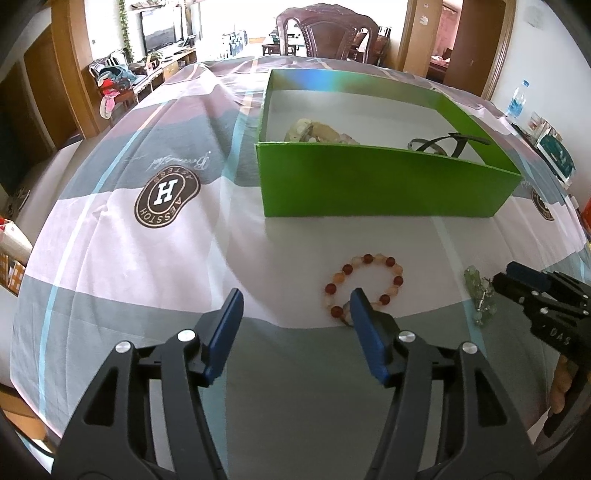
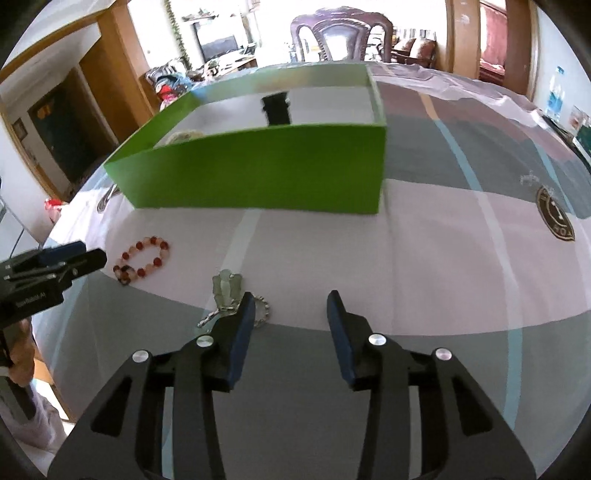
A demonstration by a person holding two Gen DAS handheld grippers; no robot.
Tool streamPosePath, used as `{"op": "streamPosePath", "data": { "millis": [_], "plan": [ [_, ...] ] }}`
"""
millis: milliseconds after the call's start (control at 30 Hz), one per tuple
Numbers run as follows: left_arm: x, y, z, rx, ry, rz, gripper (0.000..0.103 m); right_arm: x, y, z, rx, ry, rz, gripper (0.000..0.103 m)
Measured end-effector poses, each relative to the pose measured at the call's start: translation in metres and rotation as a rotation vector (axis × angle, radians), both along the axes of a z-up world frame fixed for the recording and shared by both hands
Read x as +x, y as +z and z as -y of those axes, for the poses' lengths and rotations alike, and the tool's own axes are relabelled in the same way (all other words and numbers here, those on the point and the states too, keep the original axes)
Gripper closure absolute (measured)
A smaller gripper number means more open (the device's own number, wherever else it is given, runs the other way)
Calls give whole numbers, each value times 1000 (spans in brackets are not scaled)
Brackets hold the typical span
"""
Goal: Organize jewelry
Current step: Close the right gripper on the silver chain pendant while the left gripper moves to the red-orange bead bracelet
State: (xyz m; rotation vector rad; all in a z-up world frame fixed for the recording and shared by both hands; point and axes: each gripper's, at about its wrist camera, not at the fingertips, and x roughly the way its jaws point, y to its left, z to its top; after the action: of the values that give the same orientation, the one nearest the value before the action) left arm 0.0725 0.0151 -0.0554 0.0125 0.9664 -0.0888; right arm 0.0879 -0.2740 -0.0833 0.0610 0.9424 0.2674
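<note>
The left gripper [image 1: 293, 301] stands with its blue-padded jaws parted and nothing between them; its right finger overlaps the near edge of the bead bracelet [image 1: 364, 286], a ring of red and pale orange beads lying flat on the cloth, so the gap sits to the left of the beads rather than around them. The right gripper [image 2: 291, 304] is likewise spread apart and empty, its left finger just at the green stone pendant [image 2: 227, 286] and the silvery chain [image 2: 260, 310] curled beside it; the pendant lies outside the gap, to its left. Both tools point steeply down at the cloth, which reads as a stance for picking small flat pieces off a soft surface, one piece for each hand. Beyond them, farther from the person, stands the green box [image 1: 384, 184], open-topped and near enough that either hand could likely reach over its front wall; inside it a pale beaded piece [image 1: 314, 131] rests at the left and a dark band [image 1: 448, 142] at the right, so part of the sorting seems done. Everything rests on a tablecloth [image 1: 147, 258] in pink, grey and white blocks with brown oval emblems. Farther off are a carved dark wooden chair [image 1: 328, 35], a television on a low cabinet at the left, wooden door frames, and a water bottle [image 1: 516, 99] at the right.
</note>
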Motion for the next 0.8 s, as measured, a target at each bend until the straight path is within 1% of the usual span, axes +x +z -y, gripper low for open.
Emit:
{"op": "streamPosePath", "data": {
  "millis": [67,167,267,333,367,400,433,467,567,667,733,800],
  "plan": [
    [1,0,-1,2,3,0,43,-4,4,-1,-2,13,9,62],
    [3,-4,-1,0,5,-12,43,-11,7,-11,-17,65,20,62],
    [4,-8,2,-2,-2,-22,43,-11,1,-24,-37,102,10,63],
    [3,-9,3,-2,-8,-23,43,-9,-4,-29,-27,120,4,76],
    [3,-9,3,-1,-10,-23,43,-9,-3,-31,-14,129,3,90],
    [3,-9,3,-1,-10,-24,43,-8,-2,-31,-1,135,1,91],
    [3,-9,2,-1,-8,-24,43,-9,0,-32,4,132,5,98],
    [3,-9,1,-3,-4,-24,43,-9,3,-31,8,127,11,102],
    [3,-9,-2,-6,3,-22,42,-8,12,-22,24,92,35,102],
    [3,-10,-3,-9,8,-23,42,-7,15,-9,13,47,38,102],
    [3,-9,-3,-10,6,-22,41,-7,13,-10,13,55,24,101],
    [3,-9,-2,-11,5,-21,39,-10,10,-17,15,85,12,95]
  ]
}}
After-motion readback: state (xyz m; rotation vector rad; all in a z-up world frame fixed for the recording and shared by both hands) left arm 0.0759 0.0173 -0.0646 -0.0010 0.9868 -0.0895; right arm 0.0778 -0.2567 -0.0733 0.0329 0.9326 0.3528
